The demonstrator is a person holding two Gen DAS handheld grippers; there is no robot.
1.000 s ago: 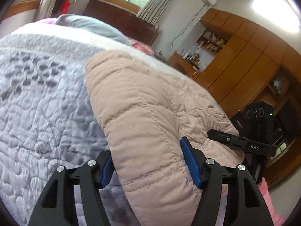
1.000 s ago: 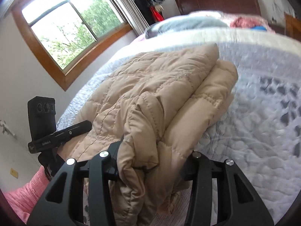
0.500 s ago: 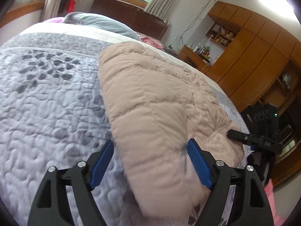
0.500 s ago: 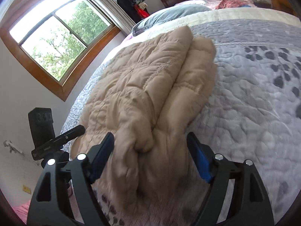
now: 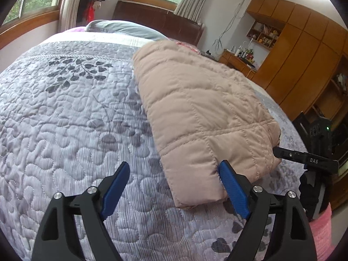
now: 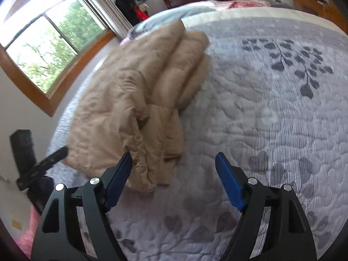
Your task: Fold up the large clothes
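A beige quilted puffer coat (image 5: pixel 202 108) lies folded into a long bundle on the grey quilted bedspread (image 5: pixel 65 119). My left gripper (image 5: pixel 174 171) is open and empty, just short of the coat's near edge, which lies close to its right finger. In the right wrist view the coat (image 6: pixel 134 108) lies to the left, its layered folds facing me. My right gripper (image 6: pixel 174 163) is open and empty, its left finger close to the coat's near corner. The other gripper shows at the edge of each view (image 5: pixel 304 156) (image 6: pixel 41 163).
Pillows (image 5: pixel 126 28) and a dark headboard (image 5: pixel 158 19) lie at the far end of the bed. Windows (image 6: pixel 50 47) line one wall. Wooden wardrobes (image 5: pixel 304 54) and a cluttered desk (image 5: pixel 241 58) stand on the other side. A pink sleeve (image 5: pixel 322 230) shows at the edge.
Both grippers let go of the coat, opened wide and pulled back from it. The coat now rests flat on the bed.
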